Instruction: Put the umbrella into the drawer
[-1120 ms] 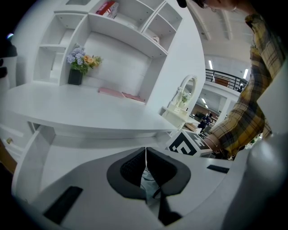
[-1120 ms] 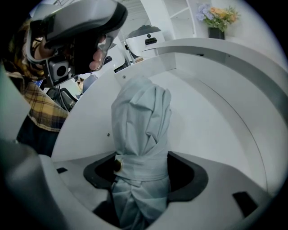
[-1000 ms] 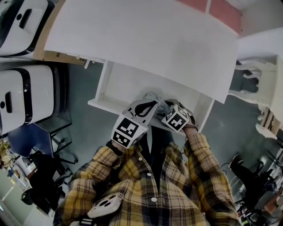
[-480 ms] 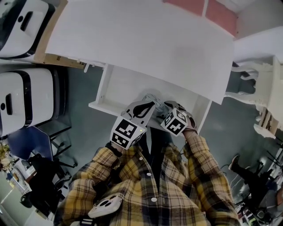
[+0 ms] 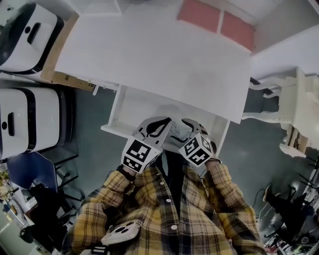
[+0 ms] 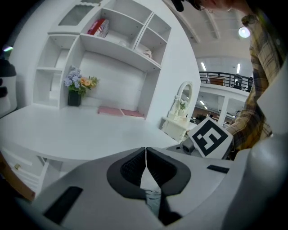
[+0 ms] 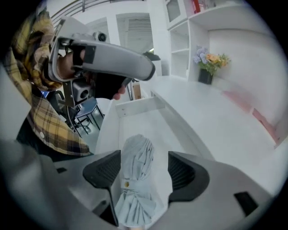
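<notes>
A folded pale blue-grey umbrella (image 5: 175, 131) sits over the front of the open white drawer (image 5: 134, 102) under the white desk (image 5: 149, 50). In the right gripper view the umbrella (image 7: 137, 166) lies between the jaws of my right gripper (image 7: 144, 164). The jaws stand wide; the left pad touches the fabric and a gap shows at the right pad. My left gripper (image 6: 145, 155) is shut, tips together, with a scrap of pale fabric in the gap below them. I cannot tell if that fabric is pinched. In the head view the left gripper (image 5: 164, 122) and right gripper (image 5: 185, 125) flank the umbrella.
Two white cases (image 5: 30, 114) and a blue chair (image 5: 30, 164) stand on the floor to the left. A white ornate stand (image 5: 294, 109) is at the right. Pink pads (image 5: 199, 15) lie at the desk's back, and a flower vase (image 6: 74, 87) stands beneath the shelves.
The head camera has tipped up, so more of the desk's back shows. Both grippers stay at the drawer's front with the umbrella between them, shifted slightly toward me.
</notes>
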The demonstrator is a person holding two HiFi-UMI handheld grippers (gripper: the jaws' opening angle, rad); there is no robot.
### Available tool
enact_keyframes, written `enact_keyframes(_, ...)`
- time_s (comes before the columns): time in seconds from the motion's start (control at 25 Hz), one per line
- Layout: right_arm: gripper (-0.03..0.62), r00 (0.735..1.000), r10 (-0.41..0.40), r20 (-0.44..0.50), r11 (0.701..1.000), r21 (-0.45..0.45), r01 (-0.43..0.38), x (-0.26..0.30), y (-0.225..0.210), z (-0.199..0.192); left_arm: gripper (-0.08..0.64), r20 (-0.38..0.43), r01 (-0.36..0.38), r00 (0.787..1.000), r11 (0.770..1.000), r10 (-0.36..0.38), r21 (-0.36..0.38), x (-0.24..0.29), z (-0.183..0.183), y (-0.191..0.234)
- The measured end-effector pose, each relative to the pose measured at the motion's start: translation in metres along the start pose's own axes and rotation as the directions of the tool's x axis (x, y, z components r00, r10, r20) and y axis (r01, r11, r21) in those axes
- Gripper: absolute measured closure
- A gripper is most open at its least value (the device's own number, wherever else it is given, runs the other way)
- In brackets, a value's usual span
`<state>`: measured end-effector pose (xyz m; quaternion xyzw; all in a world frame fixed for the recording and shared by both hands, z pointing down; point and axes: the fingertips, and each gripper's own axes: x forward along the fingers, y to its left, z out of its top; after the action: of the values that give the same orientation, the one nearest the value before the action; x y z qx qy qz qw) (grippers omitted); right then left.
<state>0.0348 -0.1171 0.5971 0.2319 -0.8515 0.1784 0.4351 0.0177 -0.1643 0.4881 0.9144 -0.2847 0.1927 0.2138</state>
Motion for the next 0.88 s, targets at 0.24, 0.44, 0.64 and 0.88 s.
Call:
enact_keyframes(0.24,0.275,0.986,-0.105,0.128,0.994,-0.023,0.109,-0.044,-0.016,0.052,0.534,0.080,-0.017,0.997,0.999,0.013,0.041,-0.013,0.037,0.000)
enact_keyframes(0.44,0.276,0.946,-0.190,0.262,0.980,-0.013,0.201,-0.091,-0.028,0.097,0.534,0.150,-0.027,0.988,0.998,0.018,0.060,-0.026,0.069,-0.004)
enact_keyframes(0.64,0.282,0.884,-0.228,0.408,0.971,0.026,0.239,-0.138,-0.033,0.141,0.534,0.238,-0.042,0.971,0.995,0.018,0.094,-0.044,0.109,-0.009)
enact_keyframes(0.88,0.296,0.772,-0.252,0.583,0.962,0.063,0.266,-0.203,-0.031,0.189,0.534,0.353,-0.061,0.936,0.989,0.011,0.132,-0.073,0.154,-0.023)
